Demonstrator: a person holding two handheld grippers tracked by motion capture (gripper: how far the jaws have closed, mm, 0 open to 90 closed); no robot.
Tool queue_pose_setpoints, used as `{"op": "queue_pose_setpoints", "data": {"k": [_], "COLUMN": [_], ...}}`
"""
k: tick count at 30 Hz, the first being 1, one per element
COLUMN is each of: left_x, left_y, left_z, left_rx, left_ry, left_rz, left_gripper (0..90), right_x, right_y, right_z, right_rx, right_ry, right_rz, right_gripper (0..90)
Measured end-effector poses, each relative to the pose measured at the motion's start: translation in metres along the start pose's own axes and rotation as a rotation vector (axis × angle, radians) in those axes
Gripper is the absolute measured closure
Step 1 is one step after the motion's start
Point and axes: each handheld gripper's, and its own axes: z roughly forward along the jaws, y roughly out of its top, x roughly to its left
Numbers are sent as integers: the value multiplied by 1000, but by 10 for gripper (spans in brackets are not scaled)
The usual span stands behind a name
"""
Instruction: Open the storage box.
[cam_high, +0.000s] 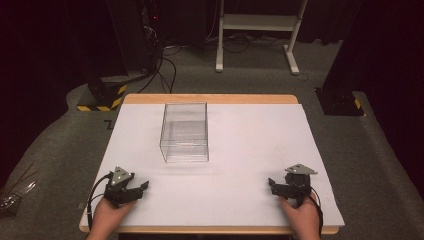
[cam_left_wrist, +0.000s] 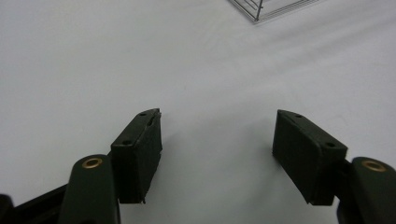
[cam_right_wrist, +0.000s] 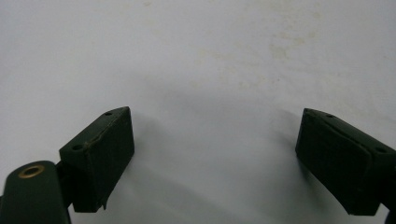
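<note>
No readable text, label, brand, number or sign anywhere; only a dark mark, too blurred to read, on the floor beside the far left corner of the table (cam_high: 300, 150), and yellow-and-black hazard stripes without lettering on the stand base (cam_high: 102, 102) at the left

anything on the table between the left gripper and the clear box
No. In the high view the white table is bare between the left gripper and the clear box; the left gripper view shows the same bare surface up to the box's corner.
</note>
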Motion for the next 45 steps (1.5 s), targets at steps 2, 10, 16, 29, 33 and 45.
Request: {"op": "queue_pose_setpoints", "data": {"k": [2,10,16,29,33,45], "left_x": [0,0,0,0,-2,-22], "left_y": [0,0,0,1,5,20], "left_z": [0,0,0,-3,-5,-9], "left_rx": [-1,2,4,-8,-19,-68], "left_ry": [1,1,1,-16,-39,-102], "left_rz": [0,0,-1,-11,-23,20], "left_gripper": [331,330,330,394,392,406], "right_x": [0,0,0,0,0,0], "right_y": [0,0,0,0,0,0], "right_z": [0,0,0,0,0,0], "right_rx": [0,0,0,1,0,0], "right_ry": [0,0,0,1,1,1], "right_rz": [0,0,1,3,1,0], "right_gripper": [116,116,116,117,116,116]}}
